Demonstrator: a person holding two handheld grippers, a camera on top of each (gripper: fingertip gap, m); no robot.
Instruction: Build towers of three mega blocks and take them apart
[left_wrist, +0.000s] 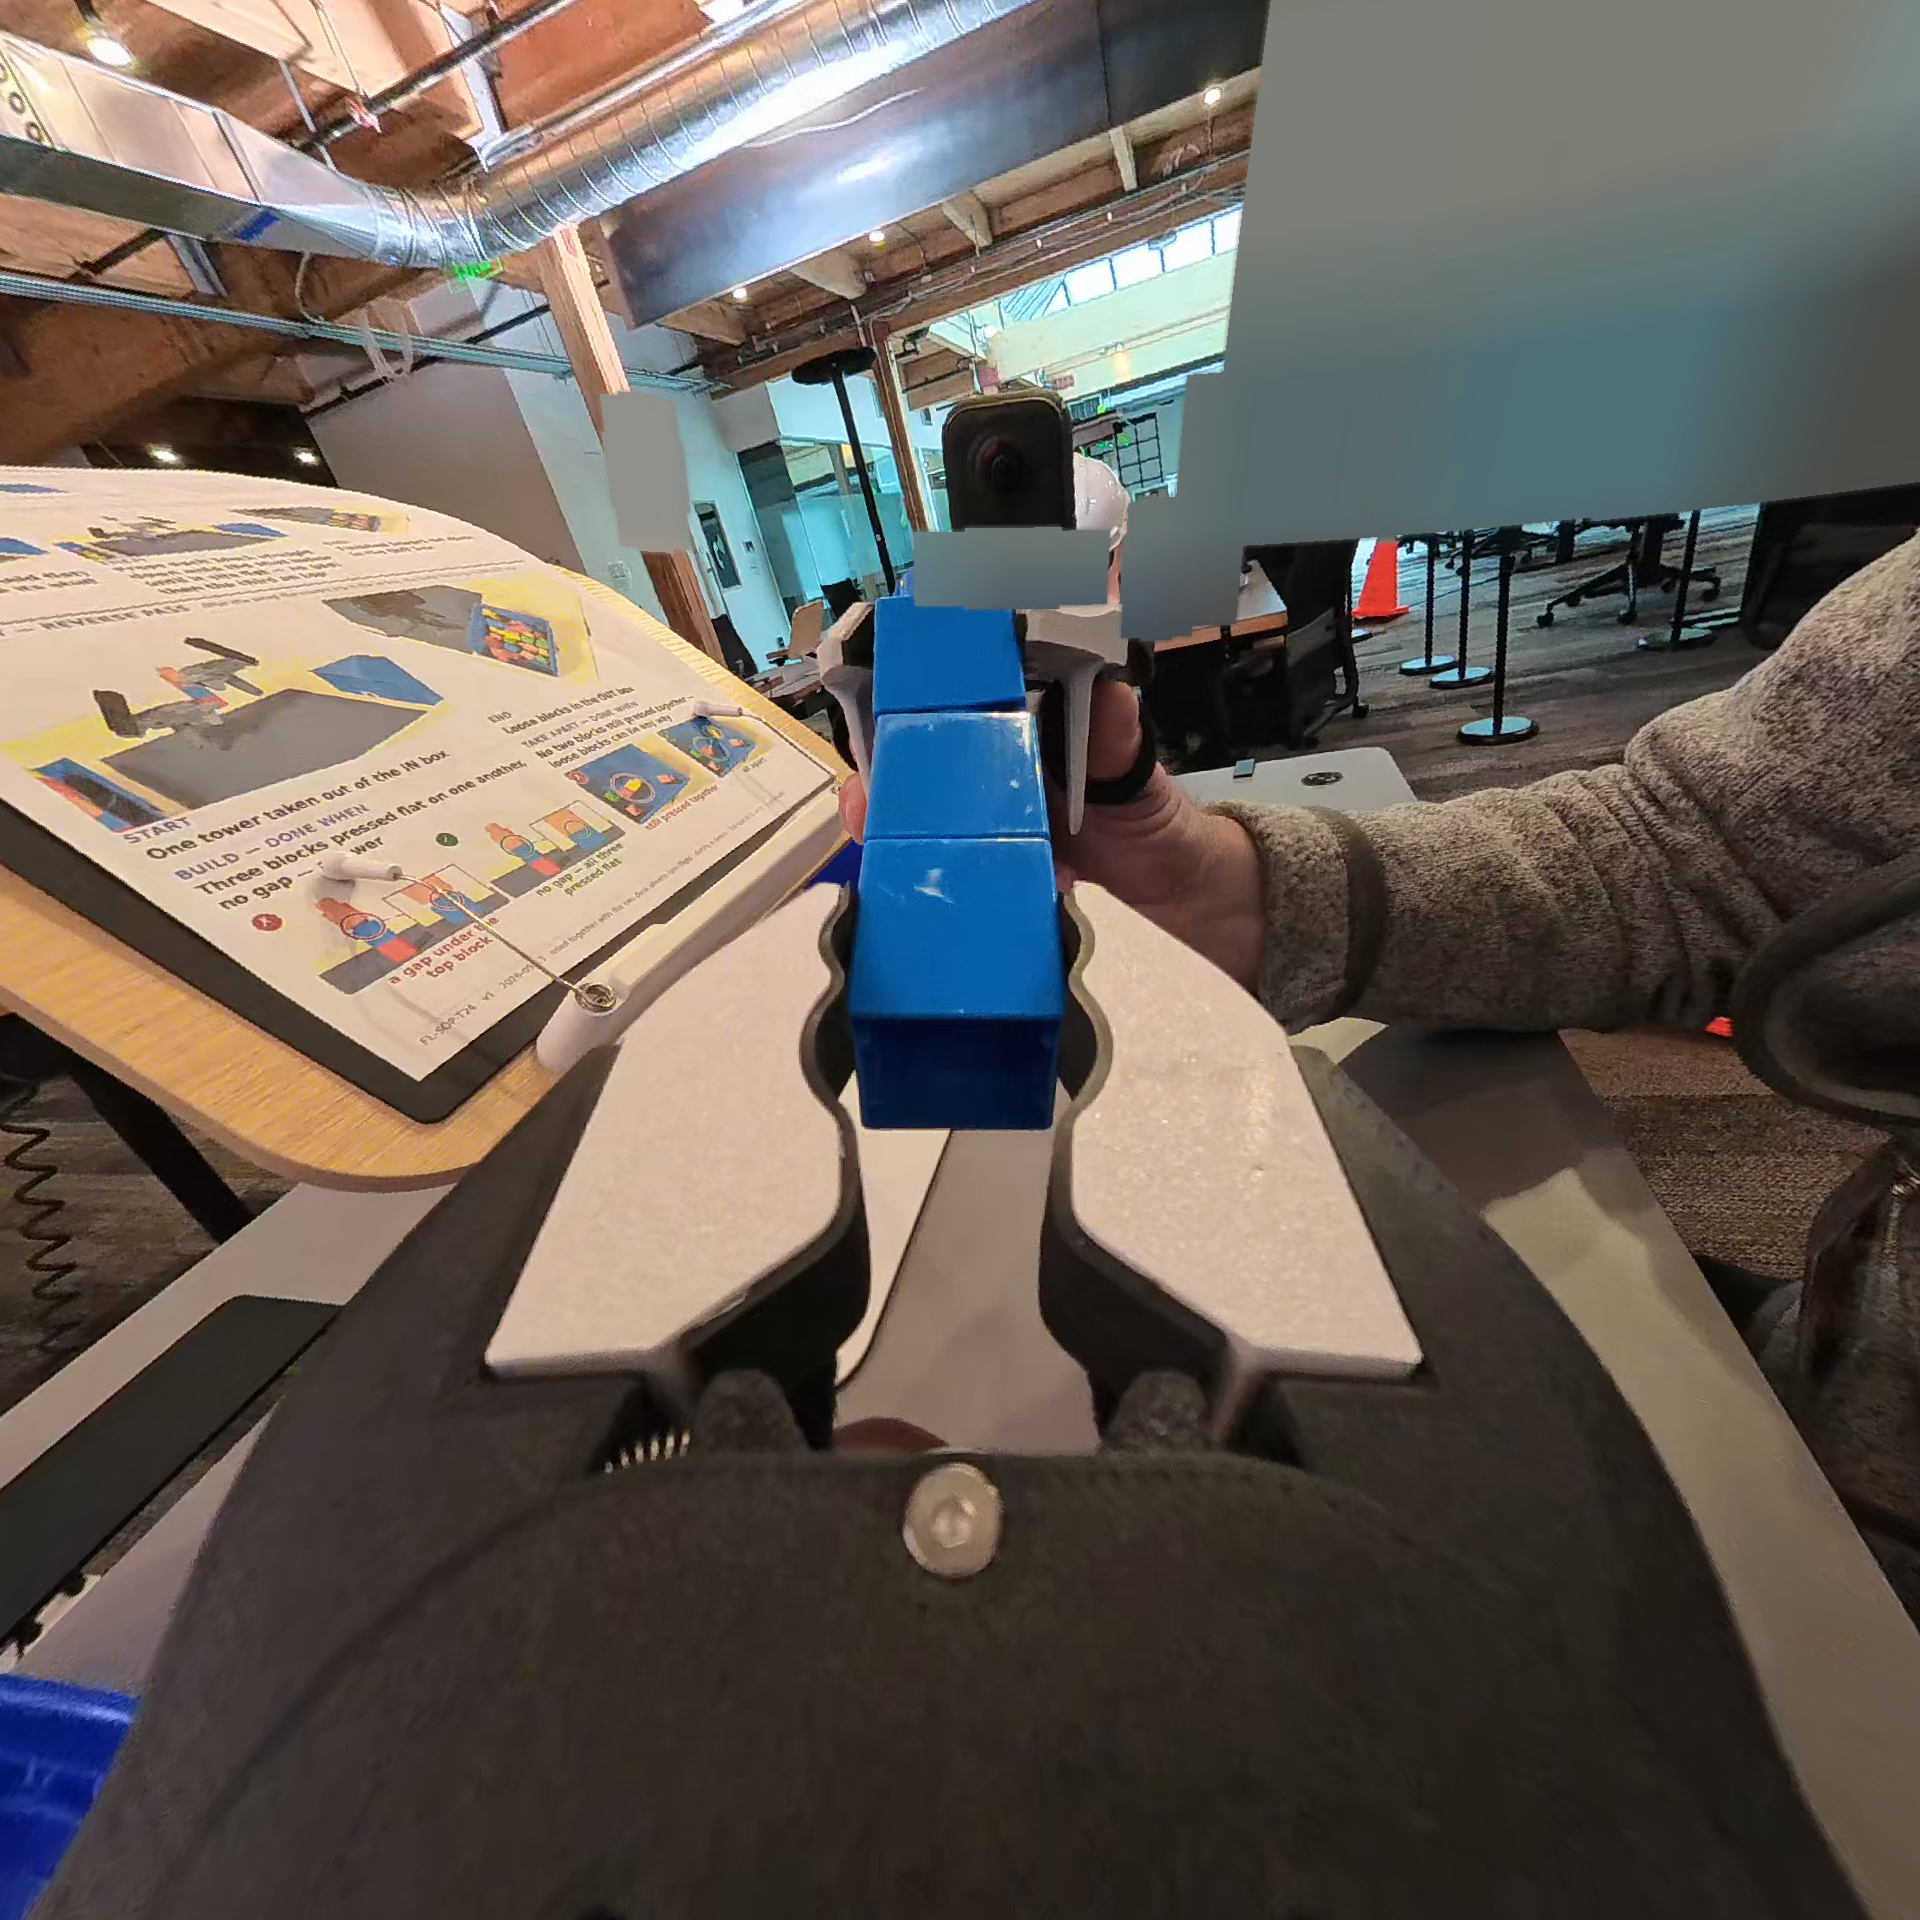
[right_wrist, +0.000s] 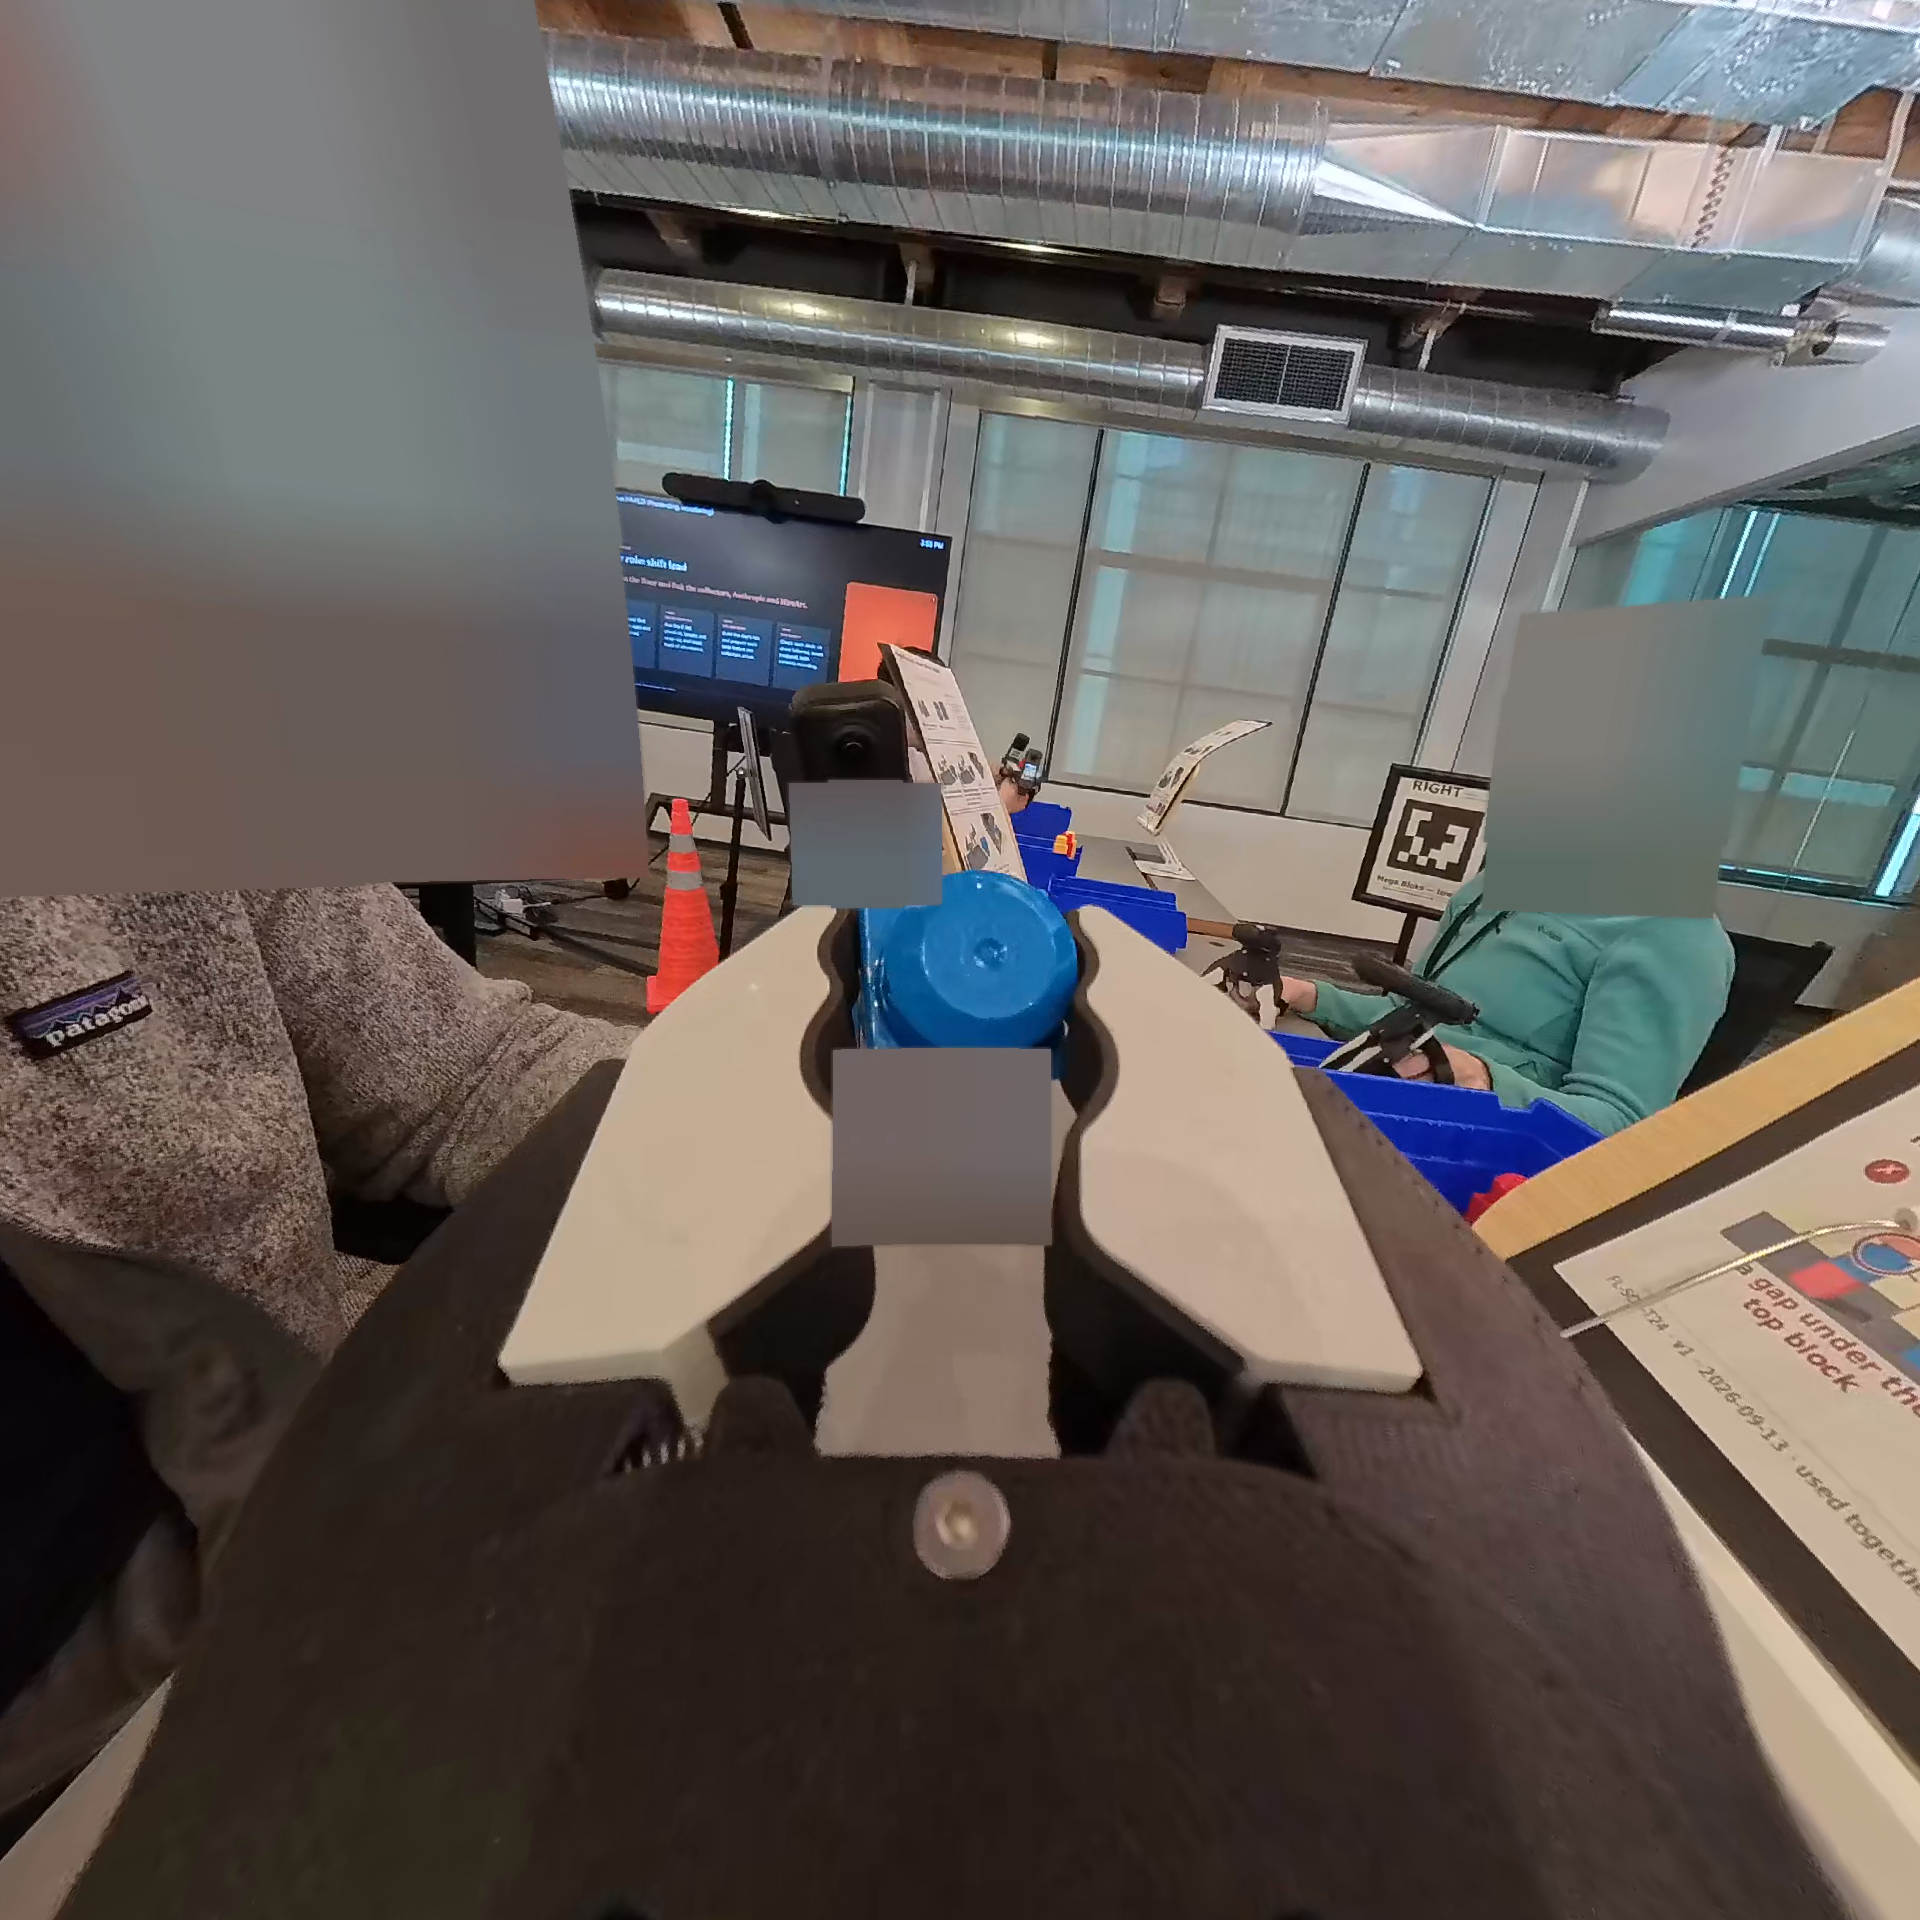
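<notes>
Evidently both grippers (left_wrist: 956, 997) (right_wrist: 961, 987) clamp one blue tower (left_wrist: 956, 862).

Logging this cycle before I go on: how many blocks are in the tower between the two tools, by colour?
Blue blocks: 3, joined in one tower, near end in the left tool, far end in the right tool.
Other colours: 0.
Total: 3.

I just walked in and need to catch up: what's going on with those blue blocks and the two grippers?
A person holds a handheld gripper in each hand, and both clamp one tower of three blue plastic mega blocks held in the air. The left gripper grips the near, open-bottomed end block; the right gripper, facing it, grips the far end block. In the right wrist view that block's round stud points at the camera. All three blocks sit pressed together. A printed instruction sheet rests on a tilted wooden stand alongside.
</notes>
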